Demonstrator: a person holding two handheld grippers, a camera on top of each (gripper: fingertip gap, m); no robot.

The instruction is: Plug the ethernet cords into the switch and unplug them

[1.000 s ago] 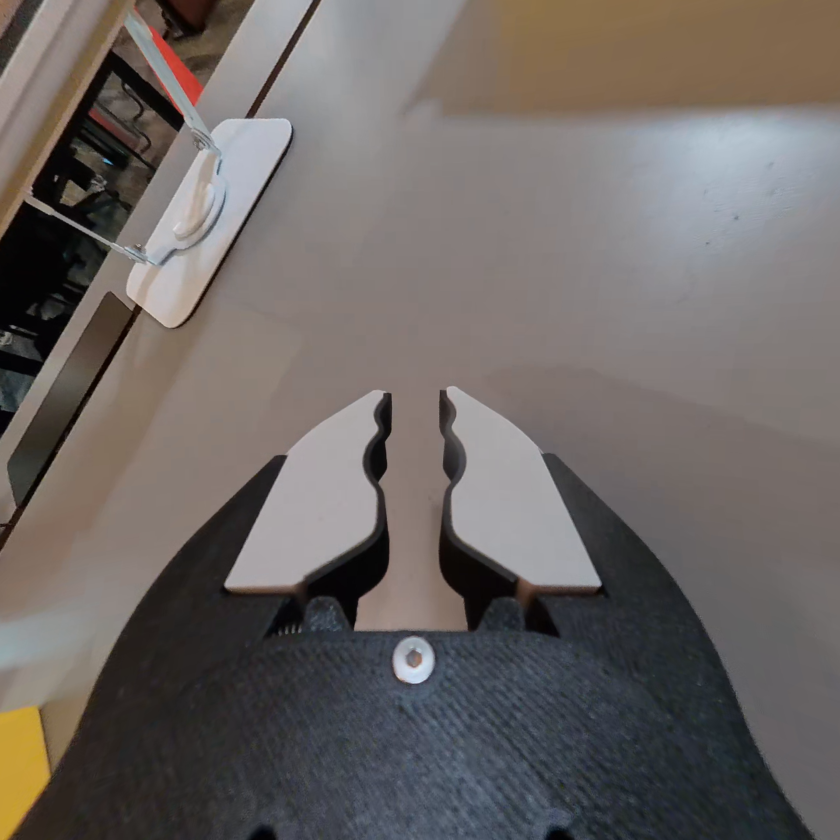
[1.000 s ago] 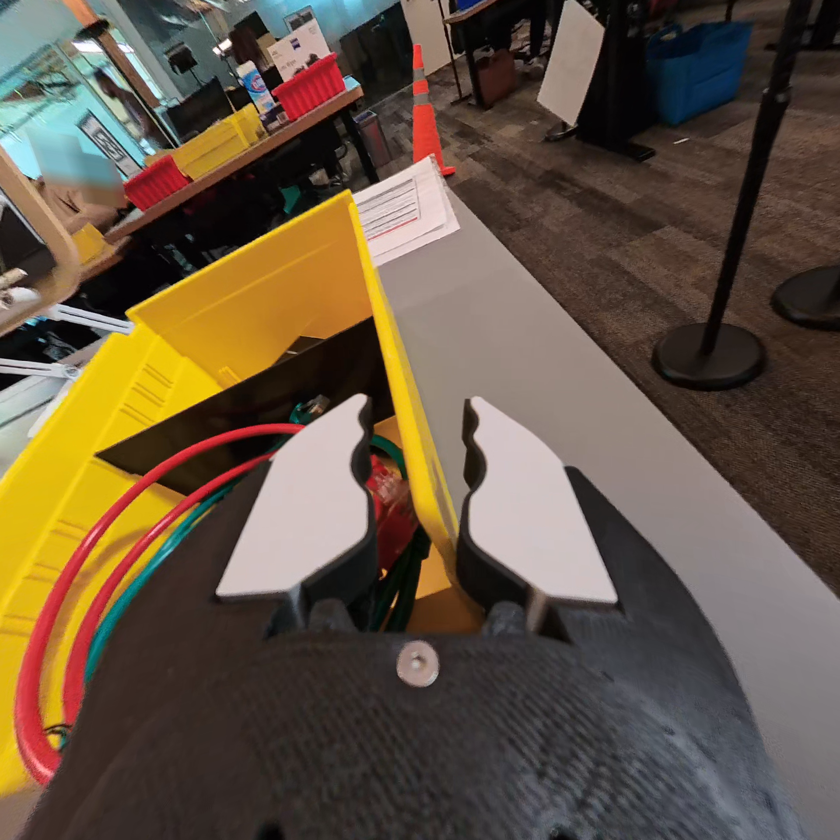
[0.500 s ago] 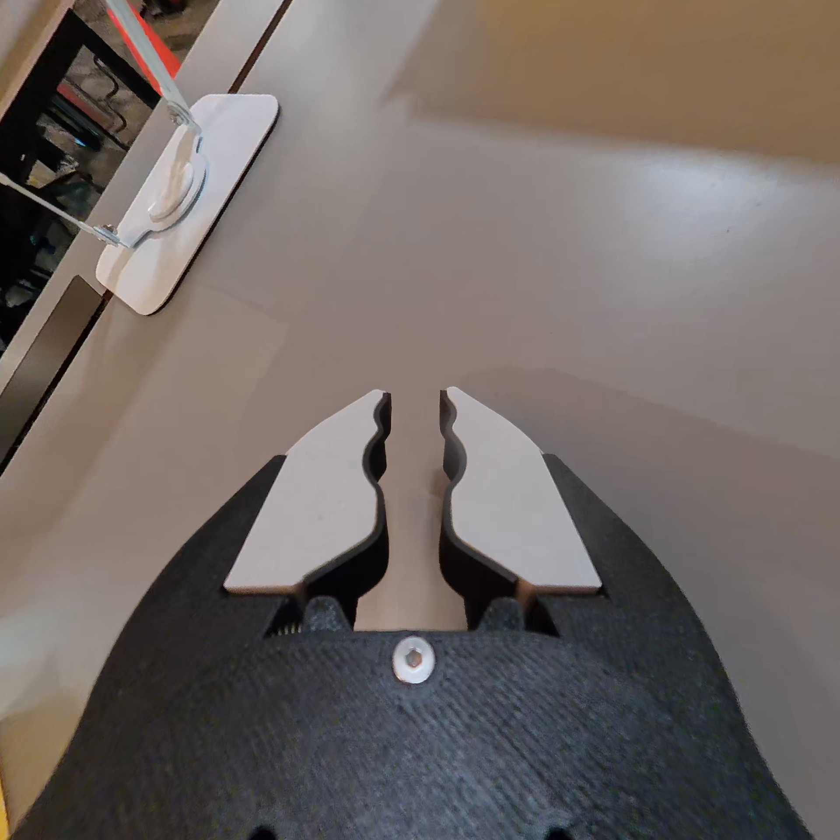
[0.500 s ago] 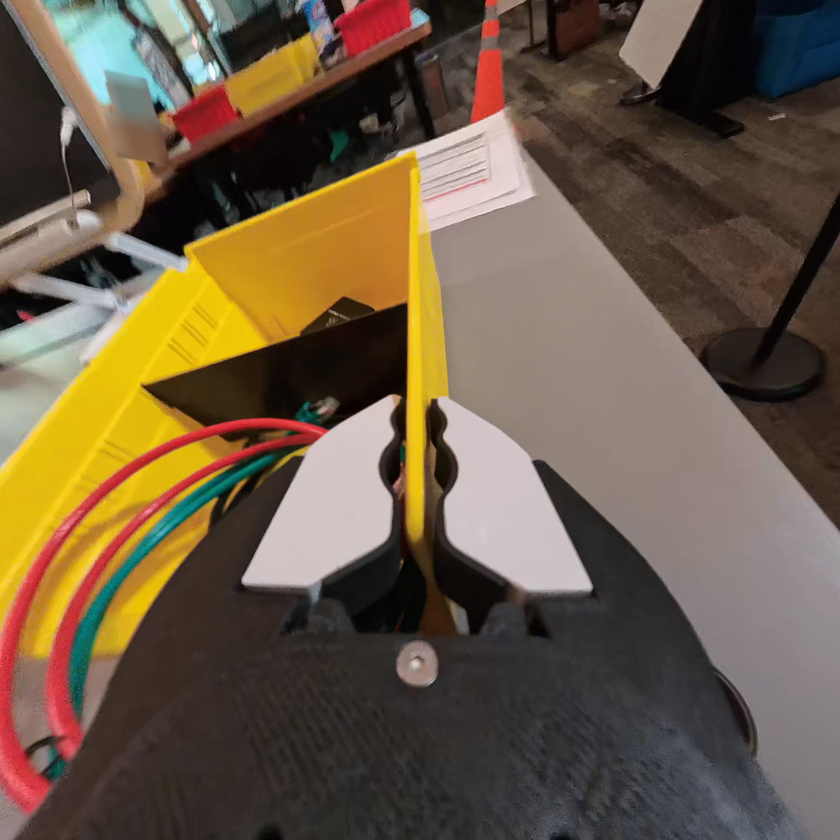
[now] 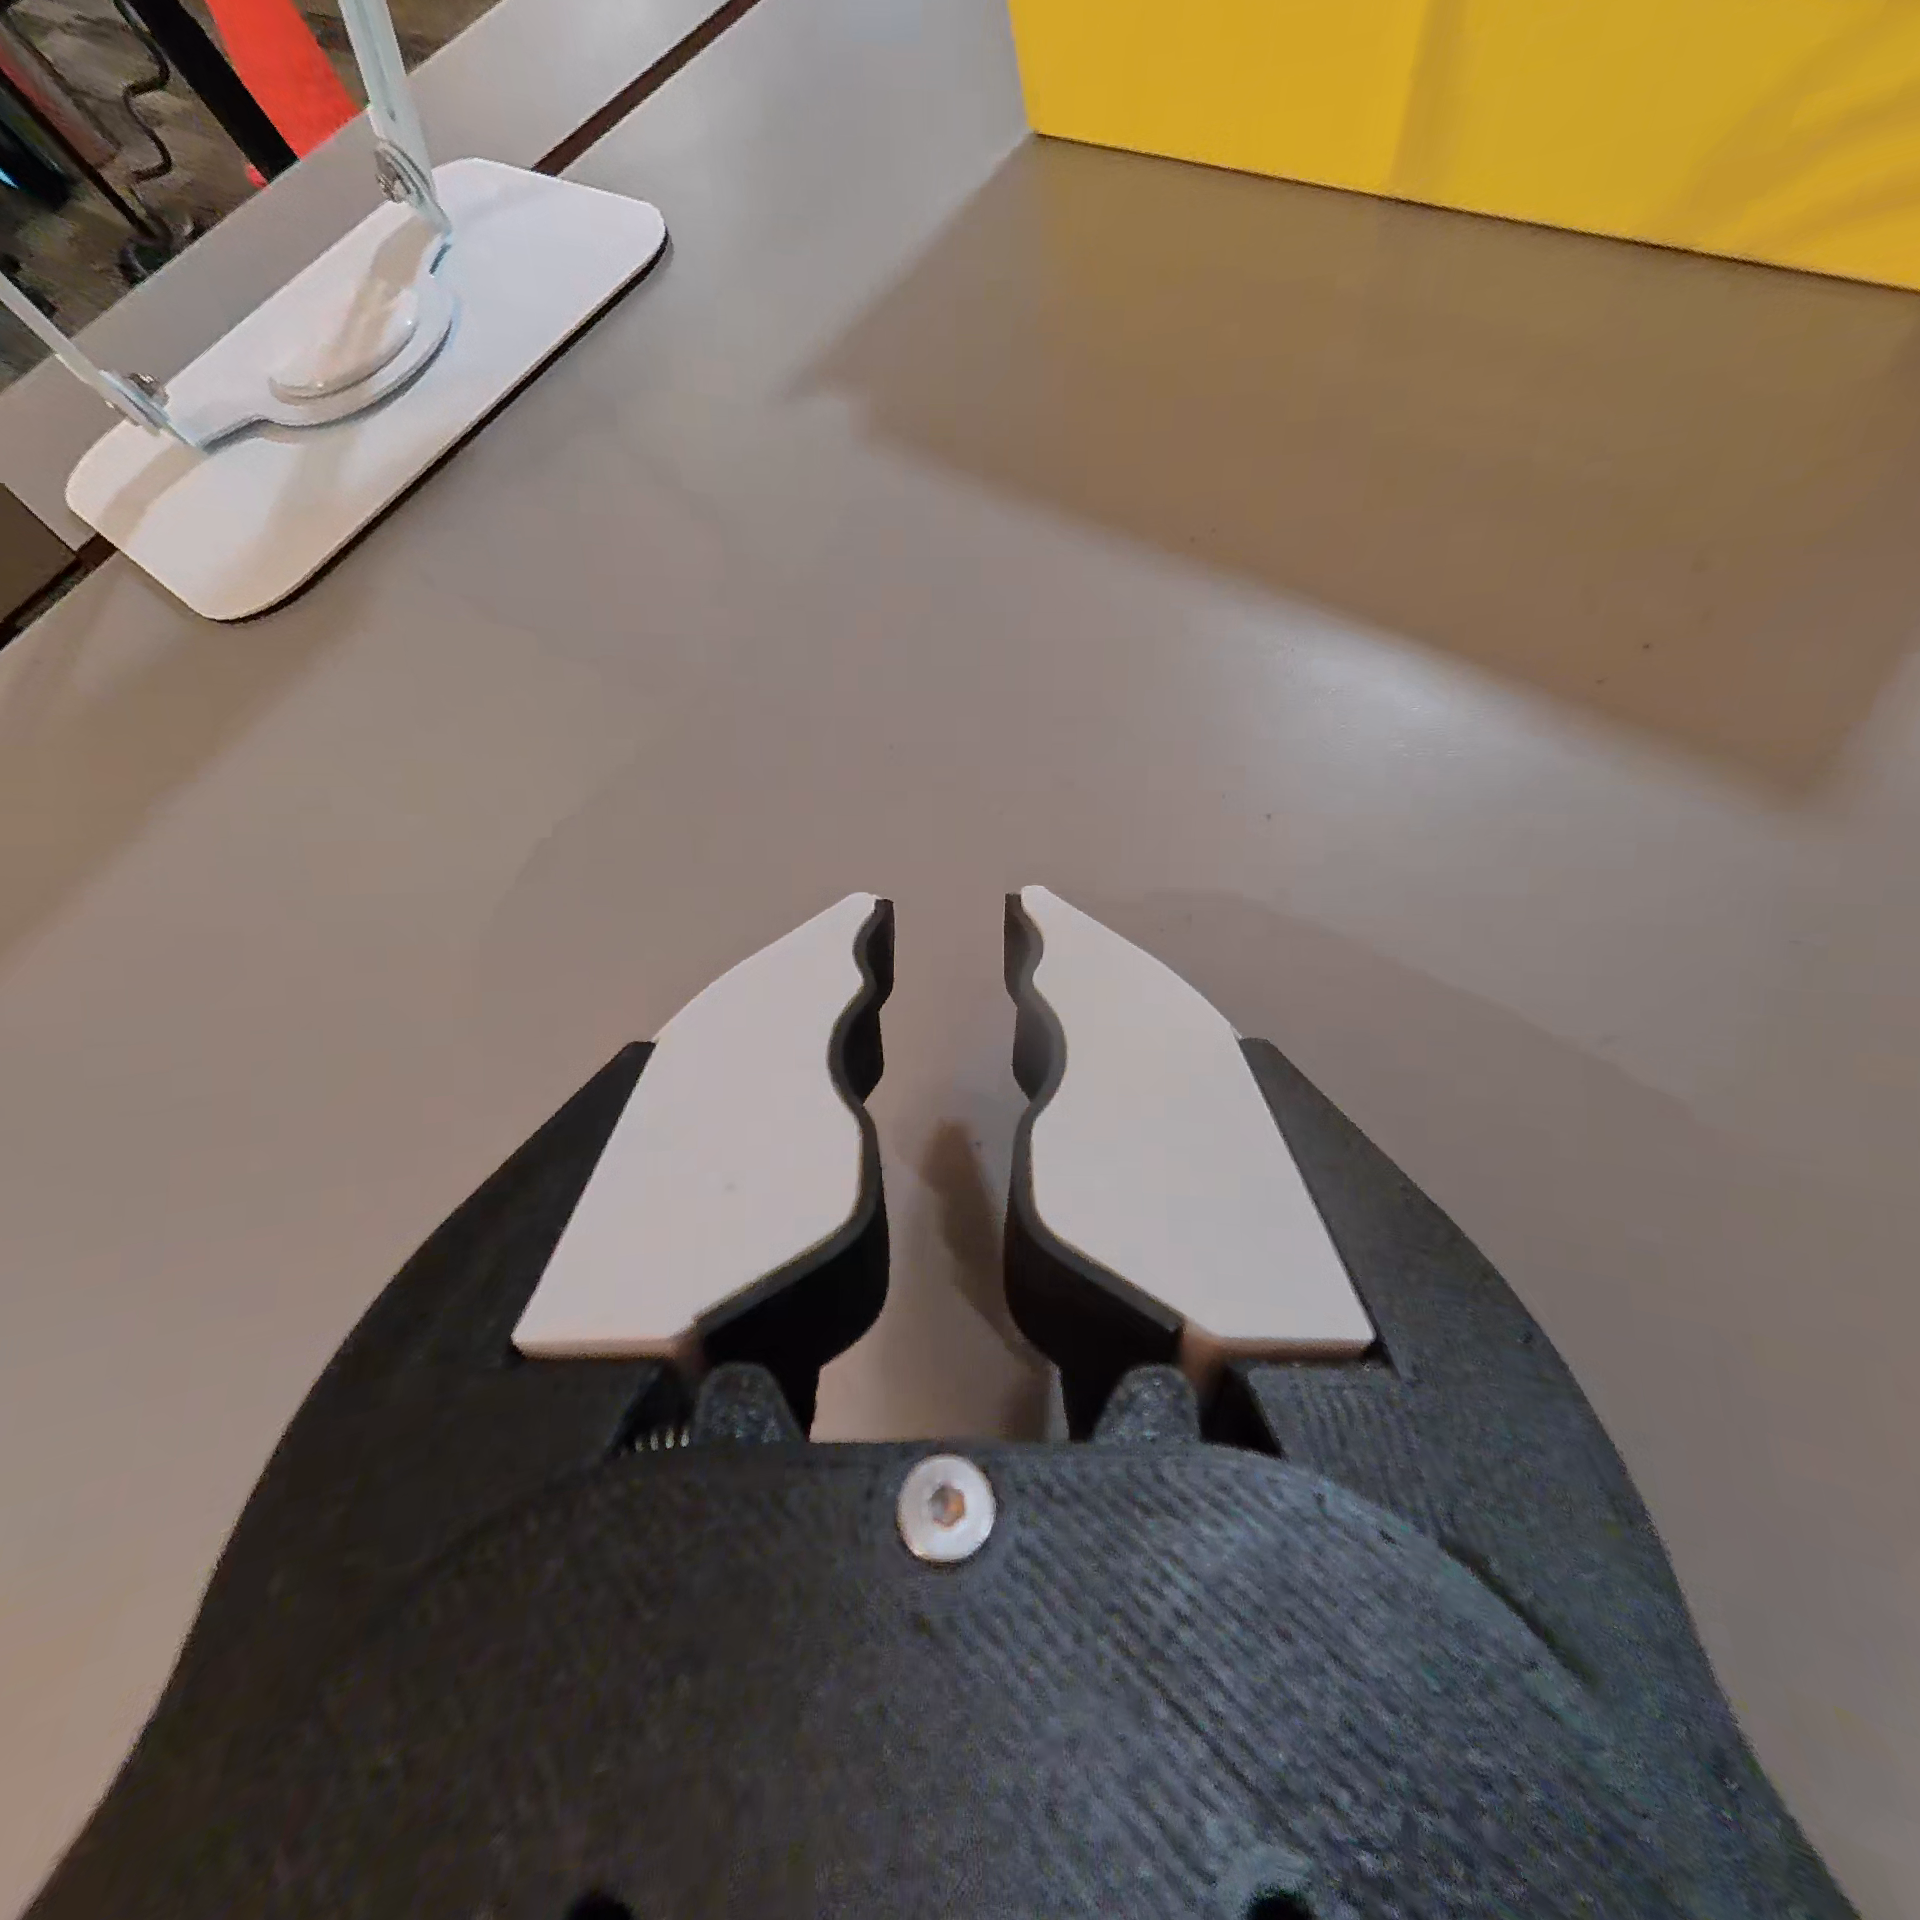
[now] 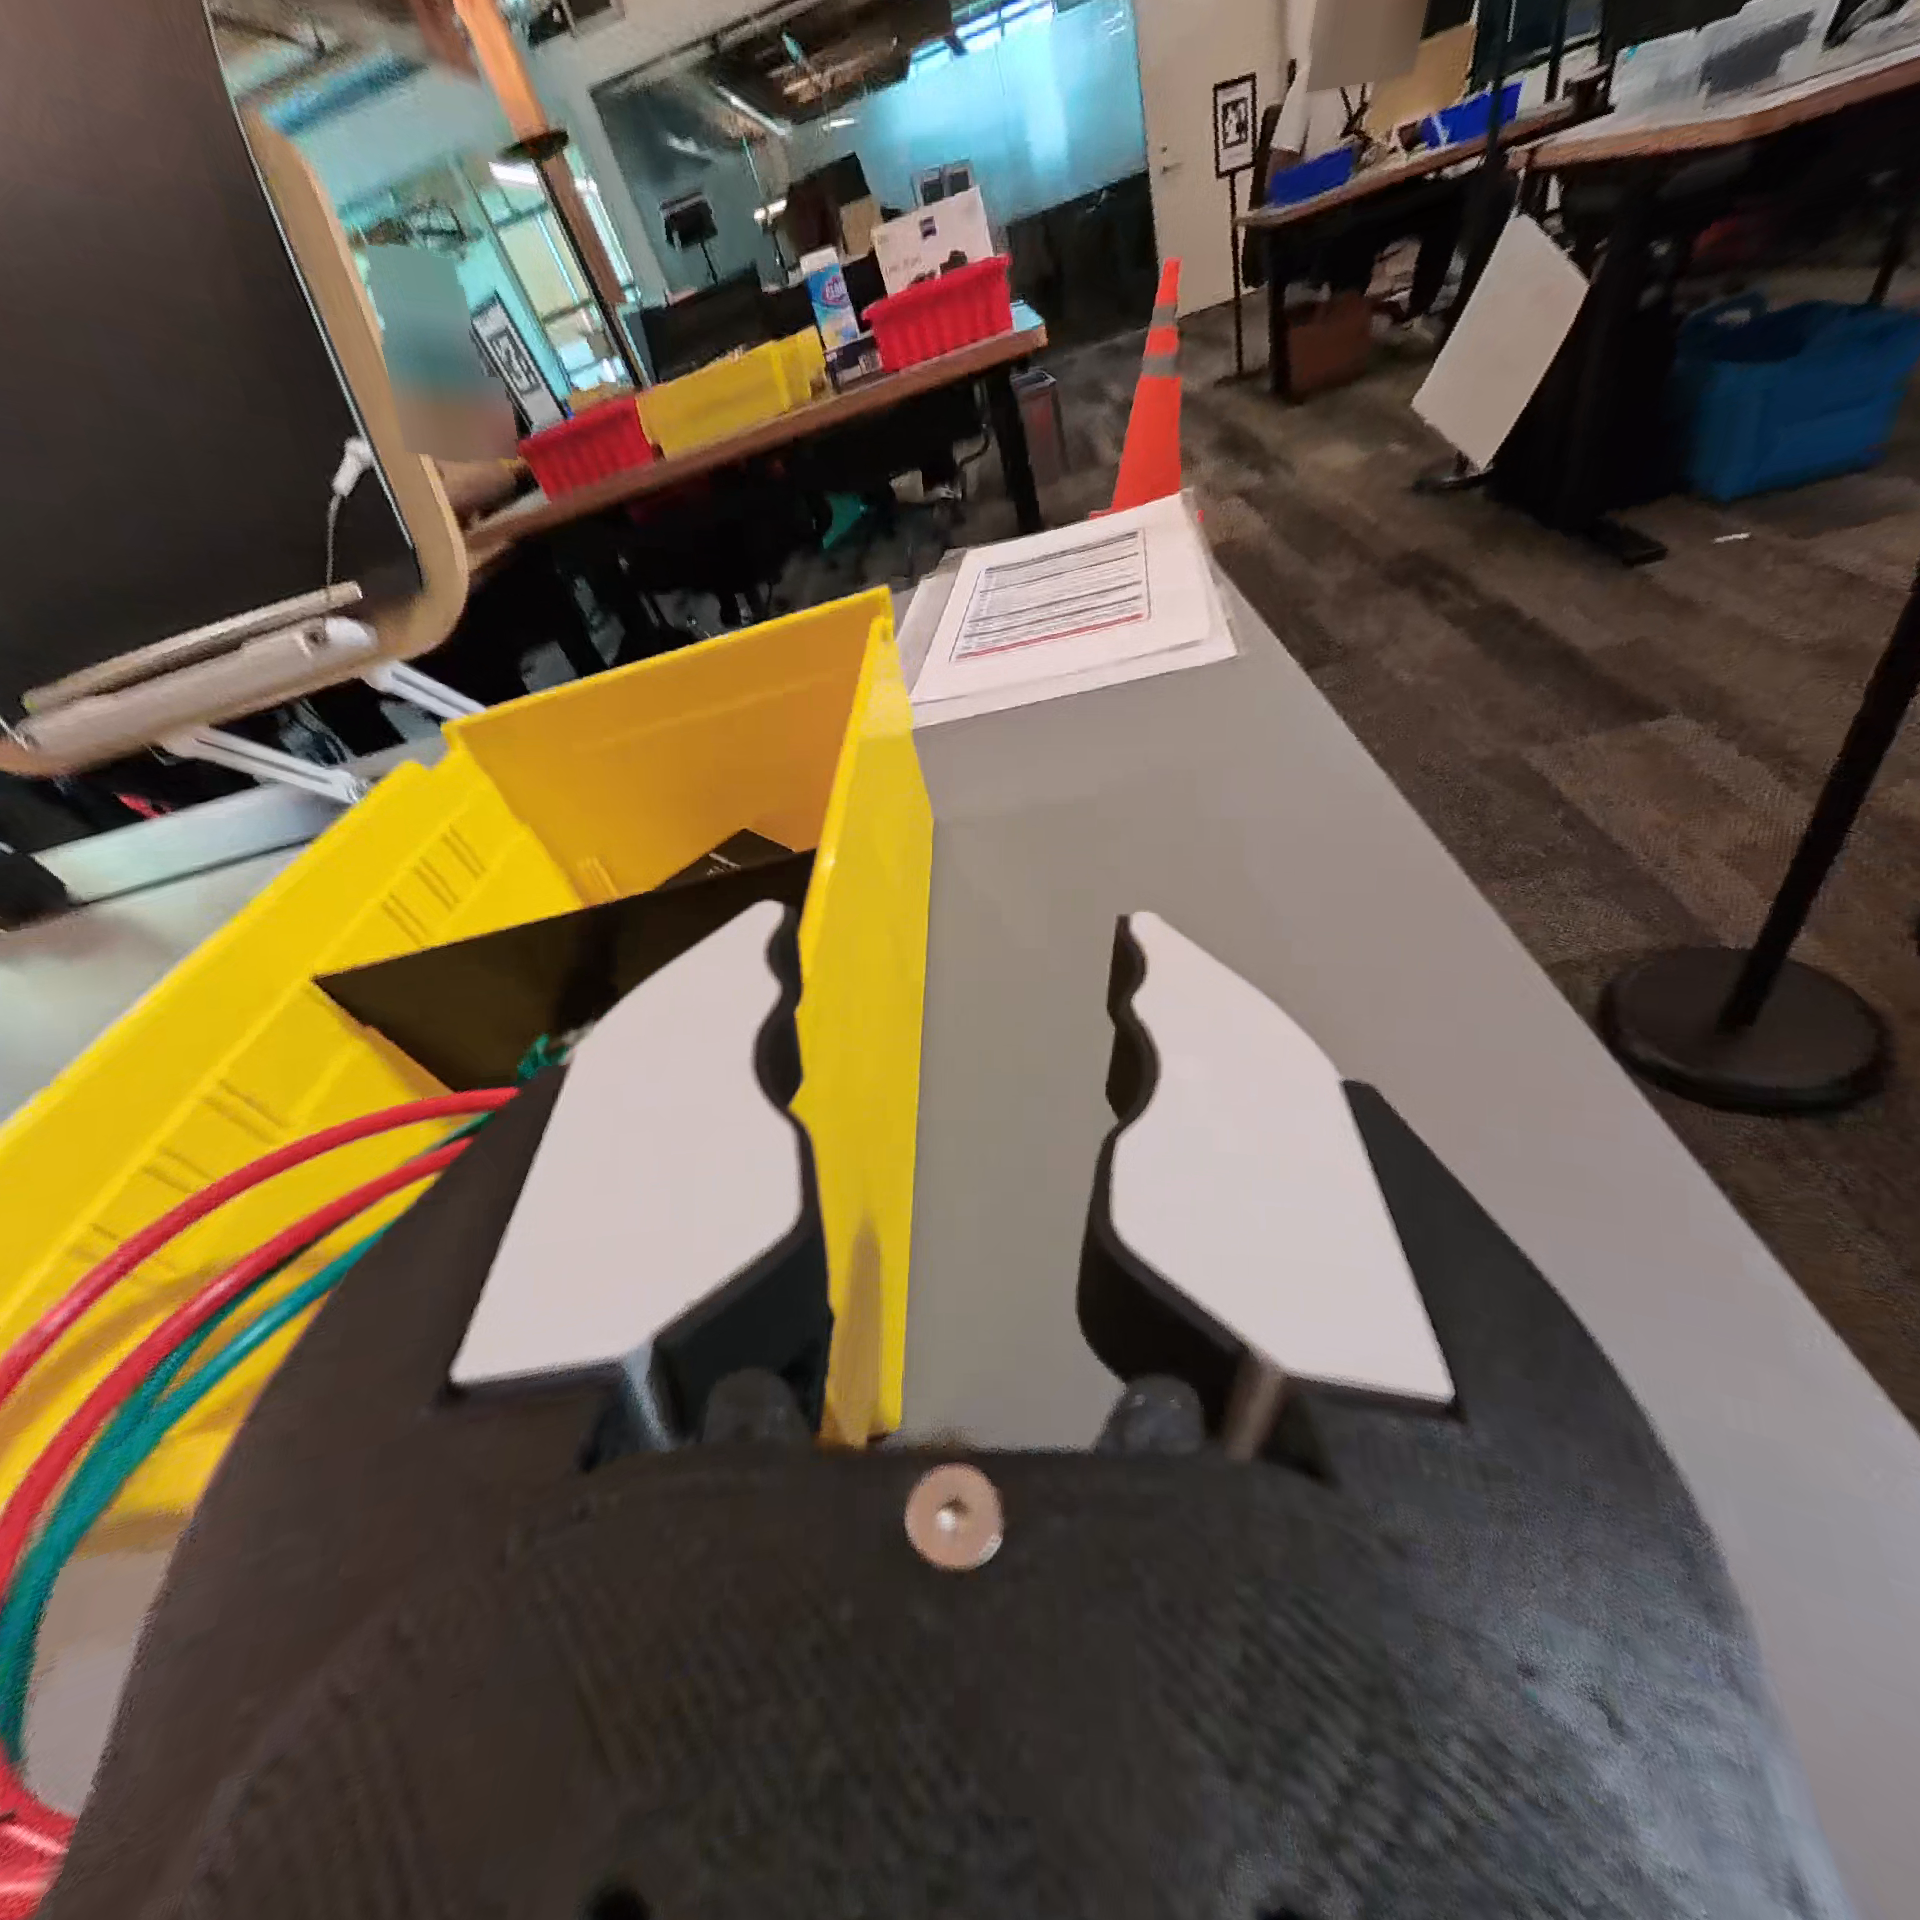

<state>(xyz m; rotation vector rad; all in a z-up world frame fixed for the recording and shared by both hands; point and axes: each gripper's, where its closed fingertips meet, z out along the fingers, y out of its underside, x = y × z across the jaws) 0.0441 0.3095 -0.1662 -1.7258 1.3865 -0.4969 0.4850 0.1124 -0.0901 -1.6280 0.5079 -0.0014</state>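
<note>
In the right wrist view, red ethernet cords and a green one loop inside a yellow bin, in front of a black divider. A small black device shows behind the divider. My right gripper is open and straddles the bin's right wall; the left finger is inside against the wall, the right finger is over the table. My left gripper hovers over bare grey table, slightly open and empty. The bin's outer side stands ahead of it.
A white monitor stand base sits at the left gripper's far left. A monitor stands left of the bin and a paper sheet lies beyond it. The table edge runs along the right, with a stanchion base on the floor.
The right gripper was shut on the bin's right wall half a second ago and has now opened. The left gripper's view swung so the yellow bin came into sight; its jaw gap is unchanged.
</note>
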